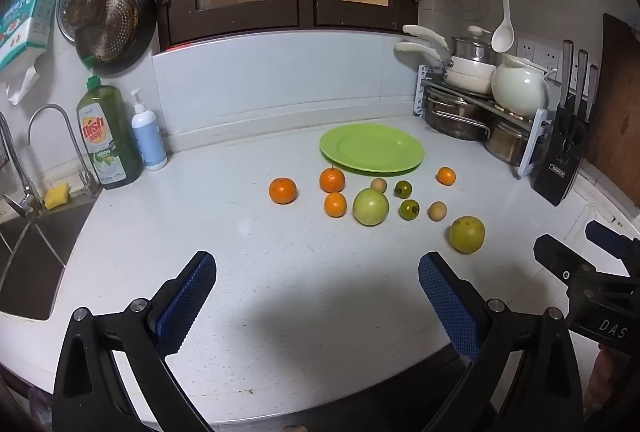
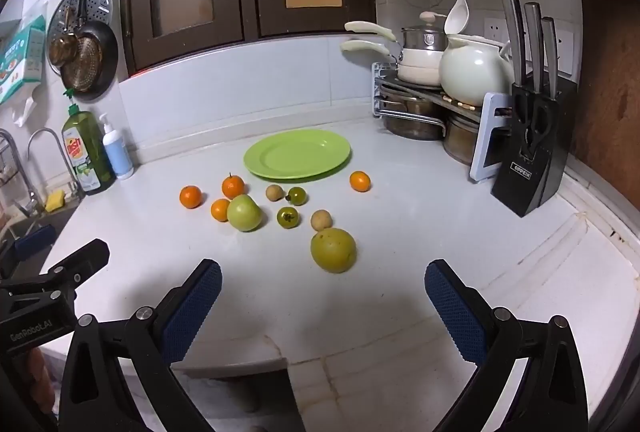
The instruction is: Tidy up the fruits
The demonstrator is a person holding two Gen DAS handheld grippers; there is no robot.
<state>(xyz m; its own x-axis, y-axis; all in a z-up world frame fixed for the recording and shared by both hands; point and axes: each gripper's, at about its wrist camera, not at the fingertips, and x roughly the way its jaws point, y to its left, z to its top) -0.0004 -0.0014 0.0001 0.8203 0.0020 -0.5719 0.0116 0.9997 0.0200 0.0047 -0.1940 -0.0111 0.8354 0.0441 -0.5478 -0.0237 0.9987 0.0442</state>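
Fruits: they all lie loose on the white counter (image 1: 280, 292), in front of the green plate (image 1: 372, 148). None is on the plate yet.
Oranges: four small ones. Three sit close together on the left side (image 1: 283, 190), and one sits alone on the right, near the plate (image 1: 446, 176).
Green fruits: a big pale one in the middle (image 1: 371, 206), a big yellow-green one closest to me (image 2: 333, 250), and two small dark green ones (image 1: 409, 209) between them.
Brown fruits: two small round ones (image 1: 437, 211), mixed in with the green ones.
My left claw: (image 1: 316, 306) wide open and holding nothing. It hangs over bare counter.
My right claw: (image 2: 322, 312) wide open too, with nothing in it.
Which claw is nearer: I think my right one. The yellow-green fruit lies just ahead of it, a little to the left of the gap between its fingers.
Which way to go: straight forward and a bit left for my right claw. The fruit is round, so it has no long side to line up with.
Left claw's fruit: the three oranges are ahead of it but well apart from it.
Where fruit should go: I guess onto the plate, behind the pile.
Watch out: round fruit may roll if I bump it.
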